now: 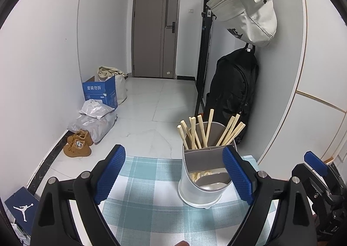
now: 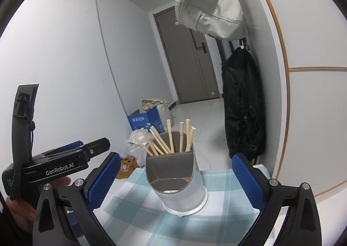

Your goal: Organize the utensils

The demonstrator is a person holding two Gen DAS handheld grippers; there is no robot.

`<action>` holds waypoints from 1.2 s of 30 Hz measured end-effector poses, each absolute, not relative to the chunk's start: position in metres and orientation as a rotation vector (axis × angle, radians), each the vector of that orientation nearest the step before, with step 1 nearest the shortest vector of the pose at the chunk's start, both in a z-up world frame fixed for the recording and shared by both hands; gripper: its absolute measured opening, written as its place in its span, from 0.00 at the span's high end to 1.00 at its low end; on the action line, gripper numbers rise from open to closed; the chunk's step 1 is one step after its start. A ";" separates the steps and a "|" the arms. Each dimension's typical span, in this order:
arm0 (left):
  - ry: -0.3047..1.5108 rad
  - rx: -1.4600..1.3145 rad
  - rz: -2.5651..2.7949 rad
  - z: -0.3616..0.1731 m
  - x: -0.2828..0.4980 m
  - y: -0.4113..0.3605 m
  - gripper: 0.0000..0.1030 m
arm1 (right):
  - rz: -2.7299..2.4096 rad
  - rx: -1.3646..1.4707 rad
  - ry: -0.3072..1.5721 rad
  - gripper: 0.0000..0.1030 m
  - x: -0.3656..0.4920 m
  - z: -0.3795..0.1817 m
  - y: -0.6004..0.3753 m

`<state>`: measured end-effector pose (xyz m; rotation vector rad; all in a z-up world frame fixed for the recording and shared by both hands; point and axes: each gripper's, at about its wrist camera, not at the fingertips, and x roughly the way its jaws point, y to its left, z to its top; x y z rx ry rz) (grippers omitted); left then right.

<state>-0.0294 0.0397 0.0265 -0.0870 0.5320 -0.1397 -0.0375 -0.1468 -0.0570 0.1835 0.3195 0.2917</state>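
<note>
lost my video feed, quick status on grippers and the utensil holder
Left gripper open, empty. Right gripper open, empty. Chopsticks upright in holder on checked cloth. Nothing in the way.

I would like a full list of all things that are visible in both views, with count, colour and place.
utensil holder: one, white and grey, on the tablecloth
chopsticks: about ten, pale wood, upright in the holder's back compartment
tablecloth: one, teal-white check, on the table
grey bag: one, hanging on the right wall
black backpack: one, below it
blue box: one, floor, left wall
shoes: pair, tan, floor
door: one, grey-brown, far end
left gripper: jaws open, empty
right gripper: jaws open, empty
</note>
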 end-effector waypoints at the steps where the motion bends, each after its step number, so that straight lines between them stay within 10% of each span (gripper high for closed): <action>1: 0.532 -0.087 -0.138 0.027 -0.029 0.040 0.14 | 0.291 0.187 0.320 0.00 -0.037 -0.057 -0.147; 36: 0.530 -0.076 -0.144 0.025 -0.030 0.034 0.14 | 0.281 0.202 0.318 0.00 -0.039 -0.056 -0.151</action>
